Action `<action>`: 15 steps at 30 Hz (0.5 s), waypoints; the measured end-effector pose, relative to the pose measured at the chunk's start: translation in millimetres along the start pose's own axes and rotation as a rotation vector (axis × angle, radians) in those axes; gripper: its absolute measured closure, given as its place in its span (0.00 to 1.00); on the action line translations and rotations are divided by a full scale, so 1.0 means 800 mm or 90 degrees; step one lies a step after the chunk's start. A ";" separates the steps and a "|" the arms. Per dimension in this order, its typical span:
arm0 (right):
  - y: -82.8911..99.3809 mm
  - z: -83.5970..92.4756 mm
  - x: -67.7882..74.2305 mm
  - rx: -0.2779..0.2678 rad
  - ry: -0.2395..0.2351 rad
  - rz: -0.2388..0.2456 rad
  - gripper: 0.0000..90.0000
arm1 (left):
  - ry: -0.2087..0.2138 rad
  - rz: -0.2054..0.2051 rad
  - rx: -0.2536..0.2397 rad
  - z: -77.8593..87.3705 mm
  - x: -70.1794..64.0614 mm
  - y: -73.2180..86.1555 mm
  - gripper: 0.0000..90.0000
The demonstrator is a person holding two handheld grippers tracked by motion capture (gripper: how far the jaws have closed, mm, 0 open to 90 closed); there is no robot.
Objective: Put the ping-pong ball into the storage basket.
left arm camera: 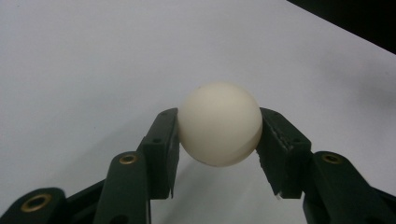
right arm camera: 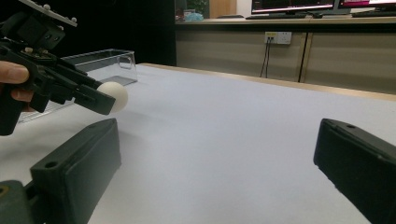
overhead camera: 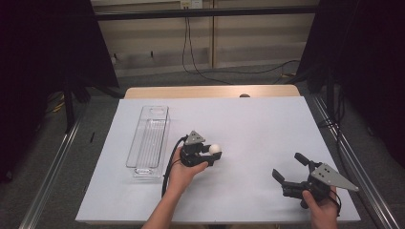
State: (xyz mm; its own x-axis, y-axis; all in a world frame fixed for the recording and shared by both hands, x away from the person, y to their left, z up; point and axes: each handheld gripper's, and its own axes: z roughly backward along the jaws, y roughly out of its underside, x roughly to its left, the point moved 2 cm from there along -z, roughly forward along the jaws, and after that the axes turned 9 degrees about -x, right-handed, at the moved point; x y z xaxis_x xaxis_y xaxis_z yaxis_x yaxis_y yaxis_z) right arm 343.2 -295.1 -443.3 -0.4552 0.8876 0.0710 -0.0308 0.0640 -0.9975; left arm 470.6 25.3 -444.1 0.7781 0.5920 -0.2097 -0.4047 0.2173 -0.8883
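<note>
Squarely between the left tool's (left arm camera: 219, 154) jaws sits the white ball (left arm camera: 219, 123), clamped.

Even overhead light falls on the white surface (overhead camera: 248, 124), which reads bright and flat in the high view, while the black curtains (overhead camera: 43, 52) at both sides sink into near darkness. Shadows are soft and faint there. In the left gripper view the white ball (left arm camera: 219, 123) is sharp and softly shaded on its underside, with a pale shadow on the surface beneath it; the far corner turns black. In the right gripper view the near jaws are blurred and dark, the clear box (right arm camera: 100, 63) catches mild glare, and the monitors (right arm camera: 322, 4) at the top edge glow brightly.
</note>
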 end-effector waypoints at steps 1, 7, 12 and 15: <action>0.000 0.000 0.000 0.000 0.002 -0.003 0.00 | 0.002 -0.003 -0.001 0.000 0.000 0.000 0.57; -0.001 0.000 -0.001 -0.001 0.001 0.000 0.00 | 0.005 0.006 0.006 0.003 0.004 -0.001 0.57; -0.002 0.000 -0.001 0.000 -0.001 0.002 0.00 | 0.002 0.016 0.006 0.003 0.004 0.000 0.57; -0.002 0.000 -0.001 0.001 -0.002 0.001 0.01 | 0.005 0.010 0.010 0.004 0.006 0.000 0.57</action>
State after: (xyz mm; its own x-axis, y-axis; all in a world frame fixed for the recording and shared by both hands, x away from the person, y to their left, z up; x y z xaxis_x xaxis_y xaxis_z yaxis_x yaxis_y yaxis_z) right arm 343.2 -295.9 -441.9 -0.4582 0.8862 0.0691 -0.0307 0.0619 -0.9976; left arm 472.5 30.7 -443.5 0.7752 0.5892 -0.2277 -0.4252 0.2202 -0.8779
